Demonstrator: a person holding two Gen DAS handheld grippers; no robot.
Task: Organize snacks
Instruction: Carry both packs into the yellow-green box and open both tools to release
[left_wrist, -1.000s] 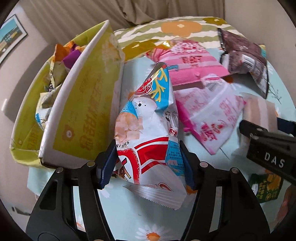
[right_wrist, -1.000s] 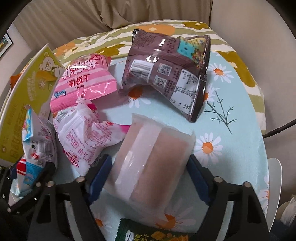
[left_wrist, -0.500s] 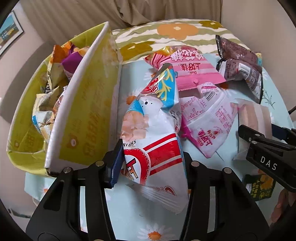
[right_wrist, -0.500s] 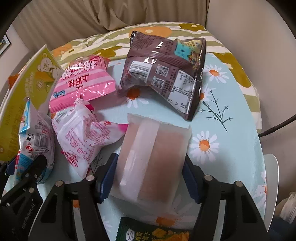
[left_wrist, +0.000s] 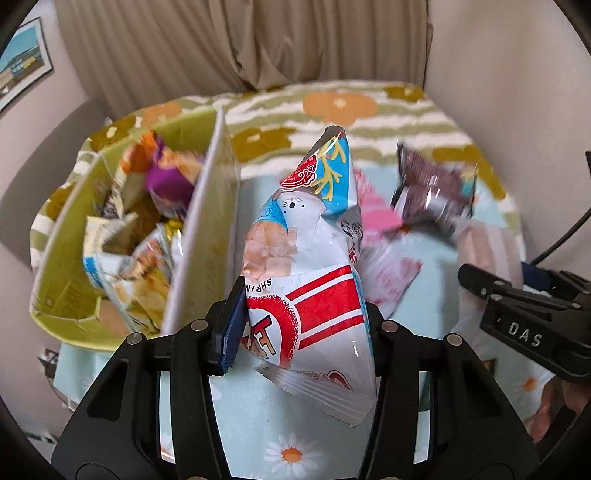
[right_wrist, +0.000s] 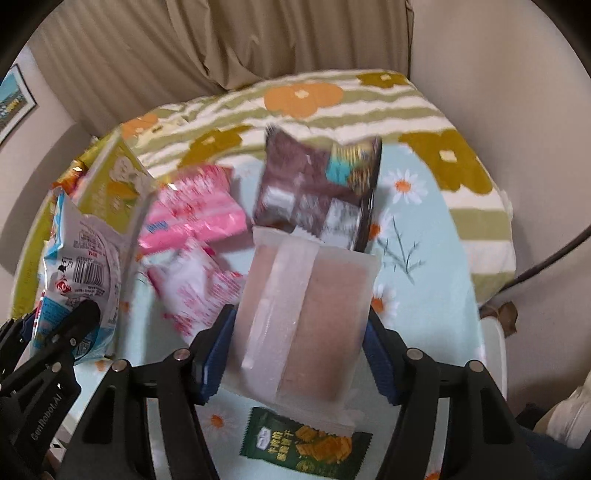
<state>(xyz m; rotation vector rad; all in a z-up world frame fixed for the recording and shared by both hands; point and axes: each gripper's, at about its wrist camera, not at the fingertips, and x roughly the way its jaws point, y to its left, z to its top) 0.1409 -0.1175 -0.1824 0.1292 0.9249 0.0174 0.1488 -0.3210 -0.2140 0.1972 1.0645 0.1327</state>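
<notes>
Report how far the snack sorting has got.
Done: several packets already sit in the yellow box. In hand: the left gripper grips the shrimp chips, and the right gripper grips the frosted pack, both clear of the table. Left: the pink bag, the white-pink bag, the brown bag and the green packet.

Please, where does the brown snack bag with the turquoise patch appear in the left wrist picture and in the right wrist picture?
Left wrist view: the brown snack bag lies blurred at upper right, beyond the shrimp chip bag.
Right wrist view: the brown snack bag lies at upper centre, just behind the translucent pink packet.
Shared landmark: the pink snack bag lies directly left of it in both views.
</notes>
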